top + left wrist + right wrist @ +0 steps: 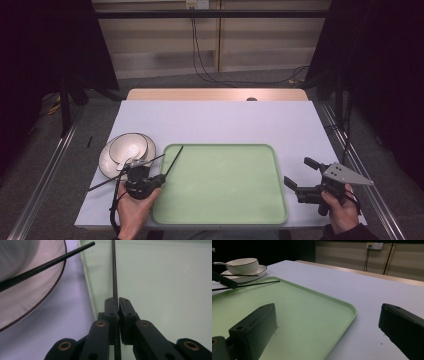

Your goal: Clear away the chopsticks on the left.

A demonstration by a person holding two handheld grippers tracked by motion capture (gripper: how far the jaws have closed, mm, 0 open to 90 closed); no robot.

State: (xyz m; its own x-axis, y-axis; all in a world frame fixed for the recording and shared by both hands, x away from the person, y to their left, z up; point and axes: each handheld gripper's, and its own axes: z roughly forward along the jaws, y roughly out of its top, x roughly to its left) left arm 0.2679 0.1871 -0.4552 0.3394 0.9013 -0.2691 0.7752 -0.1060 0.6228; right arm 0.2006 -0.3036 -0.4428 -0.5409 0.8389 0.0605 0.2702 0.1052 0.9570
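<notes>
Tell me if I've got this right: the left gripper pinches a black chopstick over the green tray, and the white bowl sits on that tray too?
Not quite. The left gripper does pinch a black chopstick over the green tray, but the white bowl sits on a plate on the table beside the tray, as the high view shows.

I see a matt green plastic tray (220, 185), a thin black chopstick (115, 272) with a fine woven texture, a glossy white ceramic bowl (128, 148) and plate (107, 162), and matt black plastic jaws.
</notes>
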